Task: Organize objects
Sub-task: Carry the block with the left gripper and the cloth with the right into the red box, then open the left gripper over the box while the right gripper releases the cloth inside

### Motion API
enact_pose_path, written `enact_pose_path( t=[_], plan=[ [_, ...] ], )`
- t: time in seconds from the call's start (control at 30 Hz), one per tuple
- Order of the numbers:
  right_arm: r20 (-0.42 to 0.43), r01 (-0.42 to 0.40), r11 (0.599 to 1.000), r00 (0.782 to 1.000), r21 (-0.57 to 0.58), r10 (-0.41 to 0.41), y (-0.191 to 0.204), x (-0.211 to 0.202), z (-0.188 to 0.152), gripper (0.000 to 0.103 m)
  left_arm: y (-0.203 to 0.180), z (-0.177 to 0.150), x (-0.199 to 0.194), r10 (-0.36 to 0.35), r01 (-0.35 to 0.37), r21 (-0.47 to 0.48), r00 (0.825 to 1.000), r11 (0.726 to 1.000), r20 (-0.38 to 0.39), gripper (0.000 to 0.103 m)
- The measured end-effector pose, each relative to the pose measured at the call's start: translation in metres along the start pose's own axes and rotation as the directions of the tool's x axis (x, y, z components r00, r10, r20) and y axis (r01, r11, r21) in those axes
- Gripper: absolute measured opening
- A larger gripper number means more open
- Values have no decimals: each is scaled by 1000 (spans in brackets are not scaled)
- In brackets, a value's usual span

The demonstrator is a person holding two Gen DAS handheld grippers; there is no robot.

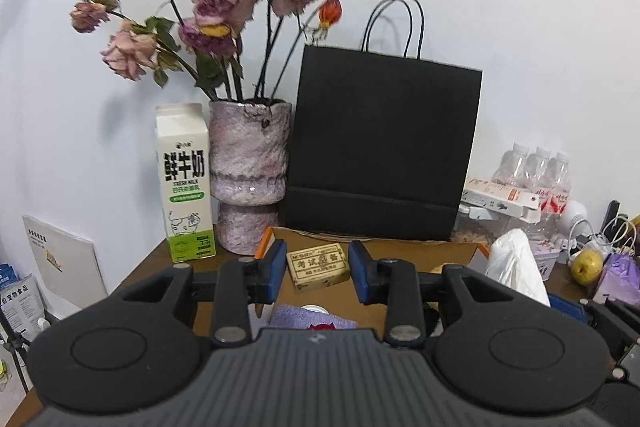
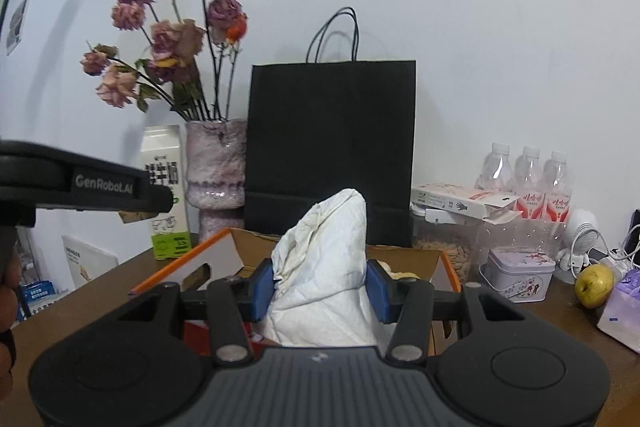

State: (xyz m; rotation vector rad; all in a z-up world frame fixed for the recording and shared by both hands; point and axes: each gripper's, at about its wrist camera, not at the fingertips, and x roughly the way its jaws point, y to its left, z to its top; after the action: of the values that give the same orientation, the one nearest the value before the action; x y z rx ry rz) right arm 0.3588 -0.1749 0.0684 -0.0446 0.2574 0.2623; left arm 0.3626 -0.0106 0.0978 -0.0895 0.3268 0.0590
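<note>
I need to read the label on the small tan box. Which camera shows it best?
The left wrist view: the small tan box sits unobstructed between the left gripper's pads, printed face readable. The right wrist view barely shows it.

A milk carton, a vase of dried roses and a black paper bag stand against the wall.

Left gripper: tilted slightly downward, blue fingers clamped on a small box.
Right gripper: tilted slightly downward, fingers pinching white cloth.
</note>
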Motion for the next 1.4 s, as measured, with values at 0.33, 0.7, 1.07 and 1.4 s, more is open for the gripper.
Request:
enact_pose_path(
  t=[0.33, 0.7, 1.07, 1.4],
  plan=[
    [-44, -2, 1000, 999, 12, 2, -13, 48, 2, 47, 1, 2, 51, -17, 17, -1, 996, 1000, -89, 35],
    [-97, 1, 1000, 995, 11, 0, -23, 88, -1, 47, 3, -4, 93, -15, 13, -12, 986, 1000, -168, 35],
    [-100, -17, 1000, 995, -14, 15, -20, 100, -3, 48, -2, -11, 113, -16, 20, 17, 981, 1000, -194, 35],
    [-113, 6, 1000, 994, -28, -9, -19, 103, -7, 96, -7, -12, 109, -5, 10, 39, 990, 999, -140, 93]
  ],
)
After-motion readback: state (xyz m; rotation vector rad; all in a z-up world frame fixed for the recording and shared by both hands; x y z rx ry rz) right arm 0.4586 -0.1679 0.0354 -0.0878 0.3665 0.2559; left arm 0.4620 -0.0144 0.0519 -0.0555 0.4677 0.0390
